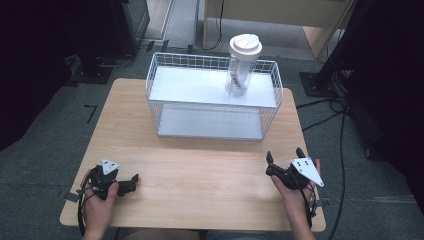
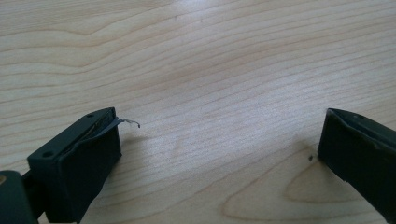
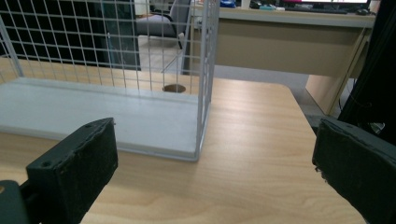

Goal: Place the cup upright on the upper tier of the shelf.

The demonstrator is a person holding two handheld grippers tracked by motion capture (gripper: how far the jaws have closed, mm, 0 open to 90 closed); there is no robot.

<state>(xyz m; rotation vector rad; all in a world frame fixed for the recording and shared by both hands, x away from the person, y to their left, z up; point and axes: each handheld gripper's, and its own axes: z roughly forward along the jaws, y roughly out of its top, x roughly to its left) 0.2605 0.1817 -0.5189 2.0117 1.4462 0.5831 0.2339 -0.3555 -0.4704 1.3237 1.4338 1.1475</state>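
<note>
A clear shaker bottle (image 1: 241, 65) with a white lid stands upright on the top shelf of a white wire rack (image 1: 214, 95), toward its right end. My left gripper (image 1: 131, 183) rests low on the wooden table (image 1: 200, 165) at the front left, jaws wide open over bare wood (image 2: 219, 116). Near the front right, my right gripper (image 1: 285, 156) is held open and points at the rack's right front corner (image 3: 201, 154), with nothing between its jaws.
The rack's lower white shelf (image 3: 93, 116) lies bare just ahead of the right gripper. Beyond the table are a wooden desk (image 3: 289, 42), black stands and cables on grey carpet (image 1: 345, 125). Open tabletop spans the space between the two grippers.
</note>
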